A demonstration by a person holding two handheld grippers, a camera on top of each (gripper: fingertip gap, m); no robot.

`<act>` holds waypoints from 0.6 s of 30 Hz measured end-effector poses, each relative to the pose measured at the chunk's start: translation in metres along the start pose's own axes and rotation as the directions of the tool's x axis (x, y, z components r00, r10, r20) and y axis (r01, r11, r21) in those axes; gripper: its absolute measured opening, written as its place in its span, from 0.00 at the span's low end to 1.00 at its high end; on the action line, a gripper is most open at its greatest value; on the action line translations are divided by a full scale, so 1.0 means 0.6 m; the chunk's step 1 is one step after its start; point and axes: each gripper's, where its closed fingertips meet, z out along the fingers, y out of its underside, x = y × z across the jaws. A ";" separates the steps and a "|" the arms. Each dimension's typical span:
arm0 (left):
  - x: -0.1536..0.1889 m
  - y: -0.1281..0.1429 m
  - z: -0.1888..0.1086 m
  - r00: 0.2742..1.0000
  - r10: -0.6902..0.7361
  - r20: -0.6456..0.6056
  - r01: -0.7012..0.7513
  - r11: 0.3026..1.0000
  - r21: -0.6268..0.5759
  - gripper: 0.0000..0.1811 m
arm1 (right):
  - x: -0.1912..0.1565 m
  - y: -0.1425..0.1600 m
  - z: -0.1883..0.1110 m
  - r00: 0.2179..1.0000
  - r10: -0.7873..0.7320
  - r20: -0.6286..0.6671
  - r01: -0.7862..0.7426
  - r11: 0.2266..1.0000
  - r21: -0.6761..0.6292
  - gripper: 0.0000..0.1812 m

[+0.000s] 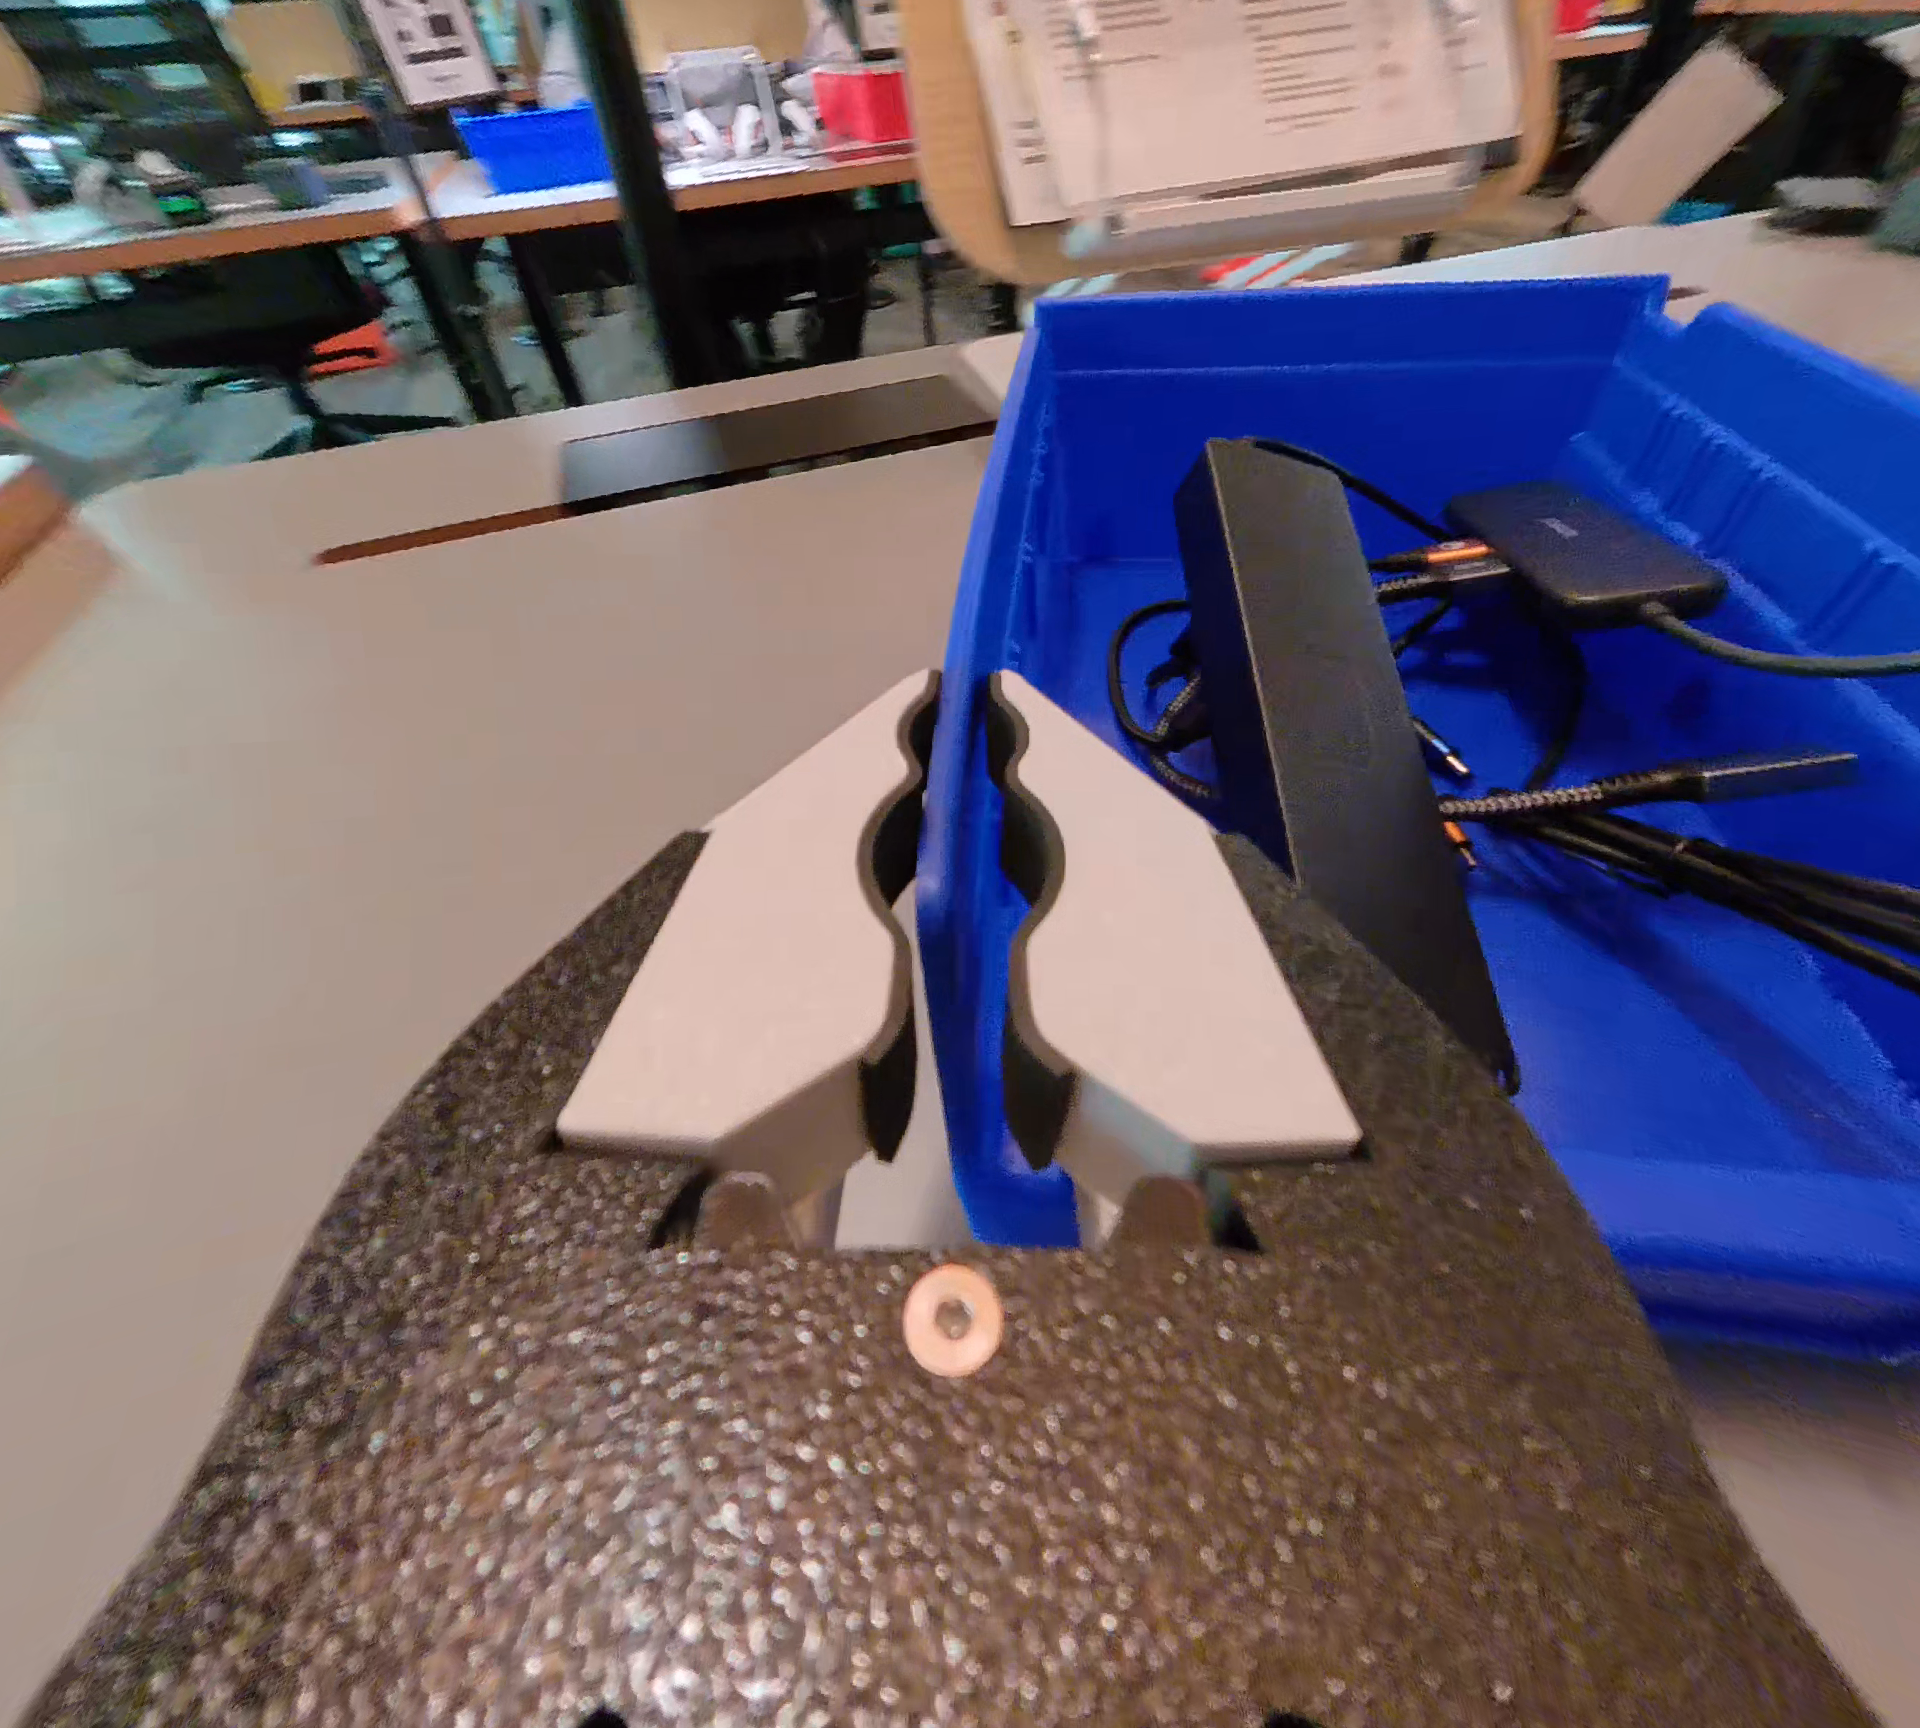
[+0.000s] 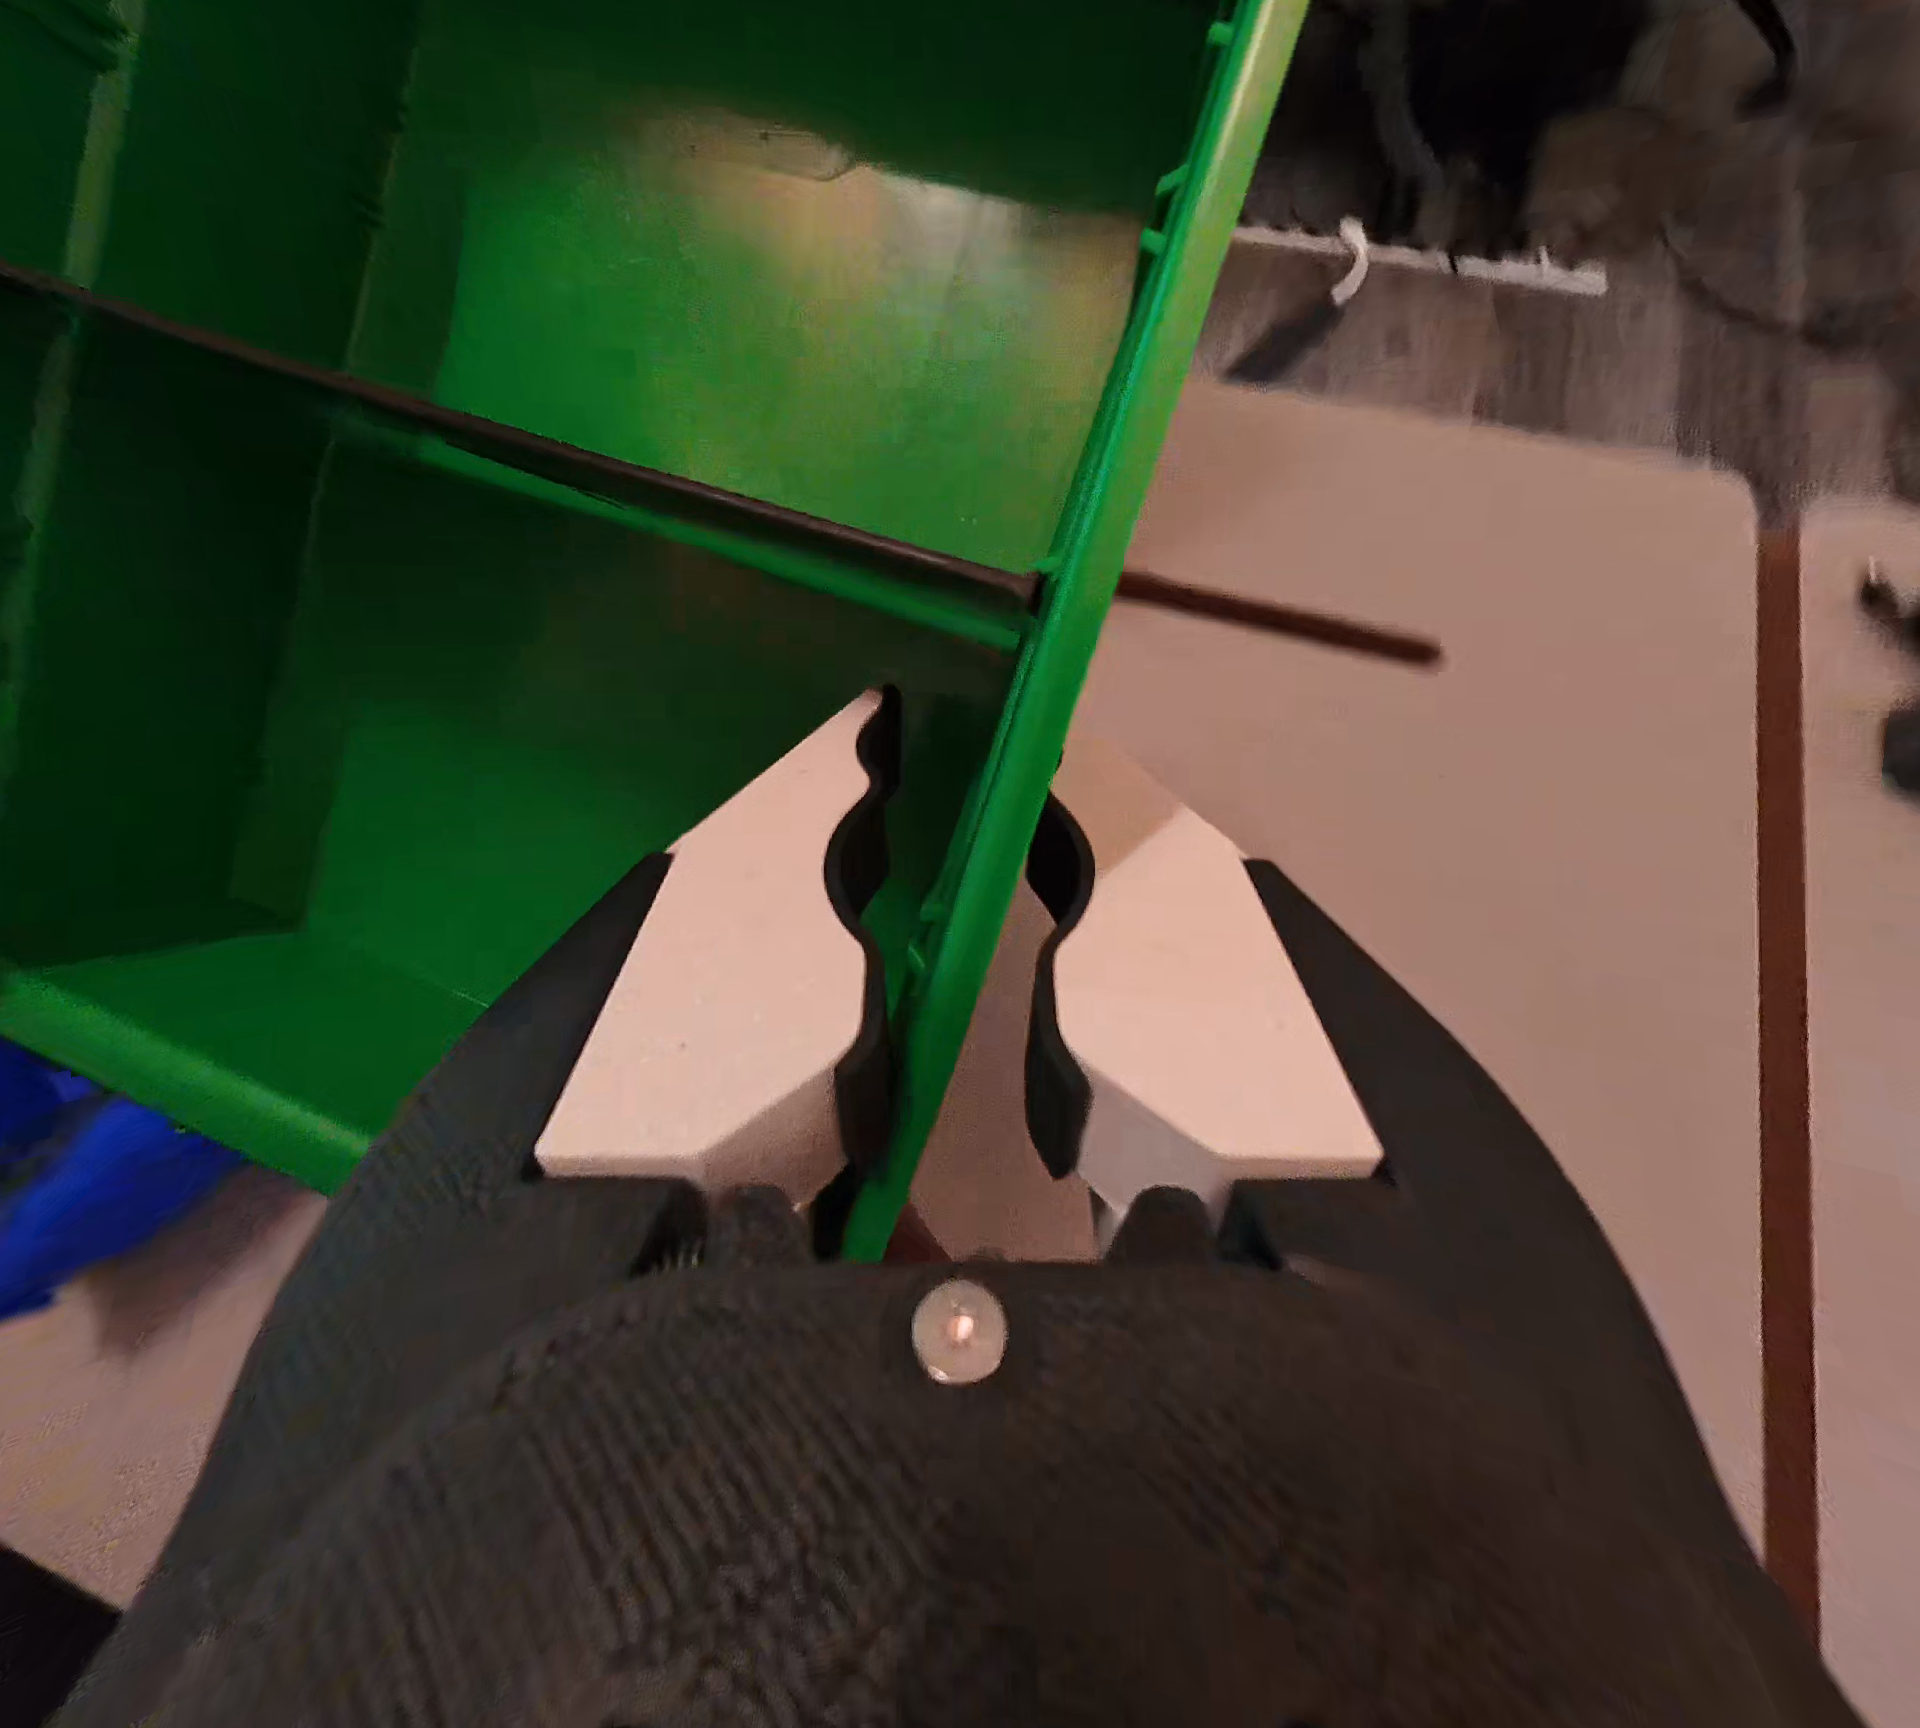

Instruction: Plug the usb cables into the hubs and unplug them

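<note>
Gripping bins with both tools right now, not cables: my left gripper [image 1: 961,712] straddles the near-left wall of the blue bin [image 1: 1725,1190], one finger outside and one inside, clamped on the rim, and my right gripper [image 2: 966,743] is clamped the same way on the right wall of the green bin [image 2: 665,390], which looks tipped and has nothing in the compartments I can see, only a dark divider [image 2: 623,473] across it. Both sit on the grey table [image 1: 364,795]. Bins I judge as stiff moulded plastic, light, a bit slick, so the rim is the right hold and they should slide or lift easily. The task stuff is all in the blue bin: a loose black divider [image 1: 1320,712] leaning diagonally, behind it a flat dark hub [image 1: 1579,551] near the far right wall with its own grey lead running off right, and a tangle of cables [image 1: 1714,878] on the floor. At least one orange-marked plug looks seated in the hub's side, hard to be sure. A braided cable with a metal plug [image 1: 1766,769] lies free, pointing right. Hub is light and smooth and will likely skid when pushed, so I'd pinch it across its narrow sides to brace it. Cables are floppy; take them by the rigid plug shell [image 1: 1704,779], not the braid, or the tip will wander. Small orange-tipped ends [image 1: 1449,759] are tiny and easy to bend.
</note>
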 end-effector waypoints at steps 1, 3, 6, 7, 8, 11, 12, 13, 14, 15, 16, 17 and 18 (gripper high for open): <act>-0.023 0.003 -0.006 0.999 0.010 0.038 -0.009 1.000 -0.007 0.03 | 0.043 0.045 -0.004 0.999 0.049 -0.016 -0.050 0.999 -0.016 0.12; -0.073 0.008 -0.022 0.994 -0.010 0.108 0.011 1.000 -0.008 0.03 | 0.117 0.137 -0.004 0.989 0.141 -0.052 -0.144 0.988 -0.060 0.12; -0.152 0.018 -0.050 0.972 -0.079 0.221 0.080 0.997 0.004 0.02 | 0.200 0.264 0.009 0.960 0.257 -0.109 -0.272 0.950 -0.151 0.12; -0.176 0.021 -0.059 0.963 -0.097 0.252 0.100 0.995 0.002 0.02 | 0.220 0.297 0.013 0.951 0.280 -0.128 -0.300 0.937 -0.180 0.12; -0.198 0.024 -0.066 0.955 -0.105 0.279 0.111 0.994 -0.007 0.02 | 0.236 0.323 0.017 0.945 0.294 -0.141 -0.318 0.927 -0.200 0.12; -0.262 0.030 -0.075 0.931 -0.044 0.362 0.068 0.996 -0.056 0.03 | 0.267 0.364 0.031 0.953 0.264 -0.146 -0.293 0.924 -0.247 0.12; -0.283 0.031 -0.072 0.924 -0.033 0.380 0.065 0.995 -0.072 0.03 | 0.272 0.369 0.038 0.959 0.250 -0.135 -0.278 0.924 -0.262 0.12; -0.303 0.031 -0.065 0.920 -0.039 0.390 0.077 0.994 -0.083 0.03 | 0.275 0.372 0.046 0.964 0.237 -0.123 -0.262 0.922 -0.284 0.12; -0.321 0.030 -0.056 0.919 -0.054 0.390 0.095 0.992 -0.086 0.03 | 0.276 0.373 0.054 0.969 0.223 -0.109 -0.246 0.920 -0.306 0.12; -0.339 0.030 -0.044 0.922 -0.065 0.382 0.107 0.990 -0.090 0.03 | 0.275 0.372 0.063 0.973 0.209 -0.094 -0.228 0.919 -0.323 0.12; -0.356 0.030 -0.031 0.925 -0.072 0.373 0.113 0.990 -0.089 0.04 | 0.276 0.369 0.073 0.978 0.192 -0.080 -0.207 0.919 -0.335 0.12; -0.372 0.029 -0.018 0.927 -0.077 0.368 0.118 0.989 -0.090 0.04 | 0.276 0.364 0.083 0.982 0.174 -0.068 -0.186 0.920 -0.344 0.12; -0.386 0.028 -0.006 0.928 -0.065 0.367 0.109 0.989 -0.101 0.04 | 0.278 0.360 0.093 0.986 0.154 -0.059 -0.165 0.922 -0.350 0.12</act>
